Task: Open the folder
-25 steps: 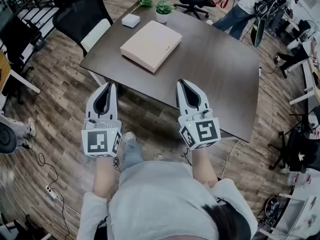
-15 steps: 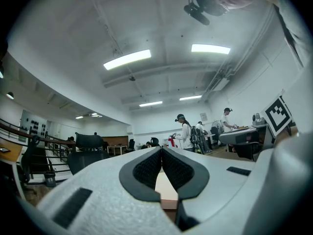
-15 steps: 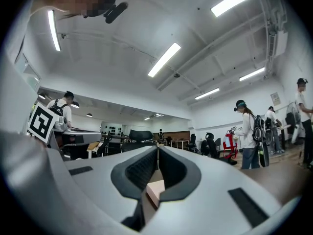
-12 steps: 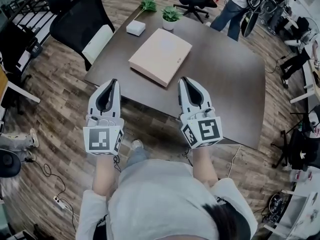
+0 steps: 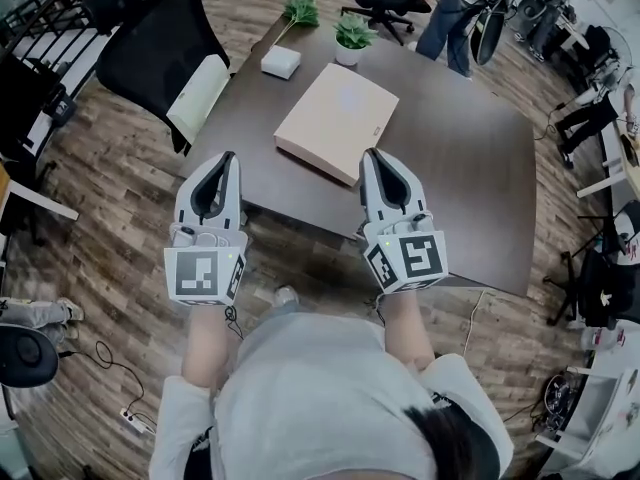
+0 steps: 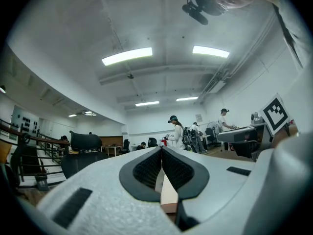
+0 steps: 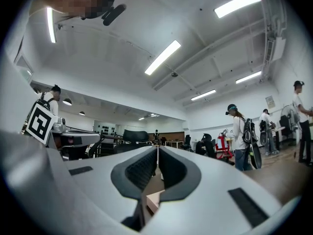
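folder: pale pink, closed, flat on dark table, toward the far left part of the top, turned at an angle to the table edges. nothing on top of it.

left gripper: held out roughly level at the table's near left corner, left of the folder and clear of it. jaws together, tips meeting, nothing between the pads. in left gripper view, only a pale strip of the folder visible low down through the opening behind the tips.

right gripper: held out roughly level, tip over the near table edge, just beside the folder's near corner in head view; contact not determinable from there. jaws together too, only a hairline slit at the tips, nothing clamped. in right gripper view, a pale corner of the folder low in the opening behind the tips.

both grippers side by side, well apart from each other, marker cubes toward the person.

also on the table: small white box beyond the folder's left corner, potted plant just beyond its far corner, loose green sprig at the far edge.

around the table: black office chair at the left side, wood-pattern floor, standing person beyond the far end.
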The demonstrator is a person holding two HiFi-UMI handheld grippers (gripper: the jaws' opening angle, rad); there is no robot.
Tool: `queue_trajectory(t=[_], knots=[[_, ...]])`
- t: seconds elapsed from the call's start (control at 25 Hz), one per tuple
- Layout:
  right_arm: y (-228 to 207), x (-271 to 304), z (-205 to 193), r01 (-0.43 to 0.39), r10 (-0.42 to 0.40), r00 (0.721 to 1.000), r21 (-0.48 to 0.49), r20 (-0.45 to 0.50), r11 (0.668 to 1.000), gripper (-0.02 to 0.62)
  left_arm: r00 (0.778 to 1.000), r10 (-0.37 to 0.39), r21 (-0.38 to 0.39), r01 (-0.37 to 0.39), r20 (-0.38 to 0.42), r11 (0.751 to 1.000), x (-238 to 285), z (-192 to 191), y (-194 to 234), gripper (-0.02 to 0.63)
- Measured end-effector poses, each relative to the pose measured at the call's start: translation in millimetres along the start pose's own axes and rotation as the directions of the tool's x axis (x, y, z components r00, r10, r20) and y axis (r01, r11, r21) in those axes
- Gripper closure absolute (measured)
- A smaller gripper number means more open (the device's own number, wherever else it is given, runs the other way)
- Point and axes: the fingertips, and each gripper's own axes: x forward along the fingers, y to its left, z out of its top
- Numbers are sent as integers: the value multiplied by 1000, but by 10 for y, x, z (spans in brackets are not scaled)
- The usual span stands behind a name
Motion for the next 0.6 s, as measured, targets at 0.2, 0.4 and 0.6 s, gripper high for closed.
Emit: queue_trajectory(t=[0.2,0.4,0.6], knots=[[25,124,13,41,-41,999,-1,9,999,578,999,-47,5,47,8,999,130,-13,126,596],[-8,169,-46,71,-71,997,-5,-3,997,578,996,-84,1,84,9,996,250,-69,150,596],[-93,225,-123,96,-96,995,-6,-27,995,578,993,-114,-15,114,-1,993,399,-168,145,596]])
